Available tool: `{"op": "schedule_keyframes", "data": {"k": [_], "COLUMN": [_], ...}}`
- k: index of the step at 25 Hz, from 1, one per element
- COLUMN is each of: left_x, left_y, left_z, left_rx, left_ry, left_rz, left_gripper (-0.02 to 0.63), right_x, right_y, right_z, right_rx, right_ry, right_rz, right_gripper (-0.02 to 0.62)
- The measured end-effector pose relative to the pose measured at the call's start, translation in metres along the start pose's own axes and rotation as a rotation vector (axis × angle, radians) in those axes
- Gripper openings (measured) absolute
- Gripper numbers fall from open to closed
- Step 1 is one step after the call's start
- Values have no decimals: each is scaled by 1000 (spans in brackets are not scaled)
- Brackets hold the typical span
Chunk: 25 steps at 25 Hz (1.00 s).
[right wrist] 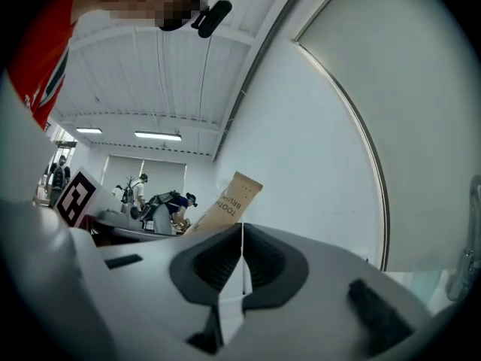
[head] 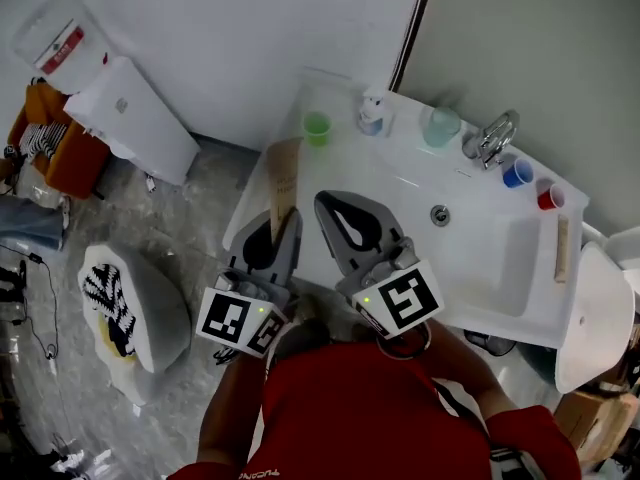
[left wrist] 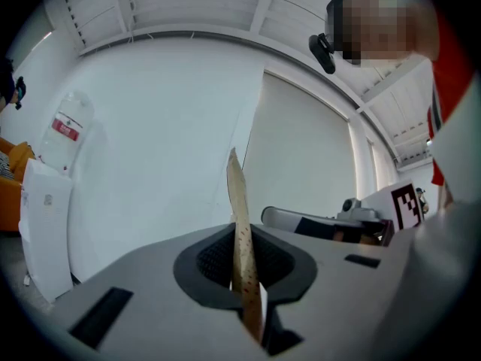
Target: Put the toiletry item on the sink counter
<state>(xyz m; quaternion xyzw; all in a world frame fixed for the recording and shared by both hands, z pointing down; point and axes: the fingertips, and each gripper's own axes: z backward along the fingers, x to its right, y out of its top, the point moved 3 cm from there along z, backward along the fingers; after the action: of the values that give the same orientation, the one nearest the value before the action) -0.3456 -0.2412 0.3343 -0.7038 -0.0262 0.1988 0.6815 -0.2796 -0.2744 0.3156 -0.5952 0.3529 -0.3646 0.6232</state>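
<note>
Left tool [head: 284, 224] pinches the pack [head: 284, 176] by its end, holding it over the bench [head: 385, 173], seemingly to lay it down. Right tool [head: 336, 214] is pressed together; empty.

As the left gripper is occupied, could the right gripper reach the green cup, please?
Probably yes: the right gripper is empty, and only bare counter lies between it and the green cup.

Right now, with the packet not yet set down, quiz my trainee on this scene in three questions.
1. True or false: the right gripper clamps the toothbrush packet.
2. Which cup stands nearest the packet's far end? A green, B blue, C red.
3. Fill in: between the teal cup and the blue cup stands the ____.
Key: 1 false, the left gripper holds it. 2 A. 3 faucet.
</note>
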Motion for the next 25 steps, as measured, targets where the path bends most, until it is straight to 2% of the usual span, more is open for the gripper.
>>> {"op": "schedule_keyframes", "data": {"k": [5,12,16,25], "left_x": [-41,-78,-88,-100], "left_y": [-19,-59,-81,-117], "left_z": [-20,-43,-58,-84], "left_rx": [-86,-243,-341,-571], "left_ry": [-83,-133,-137,-91], "left_rz": [48,125,215,305], "left_gripper": [38,38,38,38], "right_x": [5,21,29,49], "right_y": [-16,-54,-75,-112], "right_z": [-35,-55,-56,-60], "right_rx": [-36,-162,-230,-353], "right_ry": [-110,-222,-246,-248], "right_rz": [5,12,-4,-40], "right_gripper": [31,29,29,31]}}
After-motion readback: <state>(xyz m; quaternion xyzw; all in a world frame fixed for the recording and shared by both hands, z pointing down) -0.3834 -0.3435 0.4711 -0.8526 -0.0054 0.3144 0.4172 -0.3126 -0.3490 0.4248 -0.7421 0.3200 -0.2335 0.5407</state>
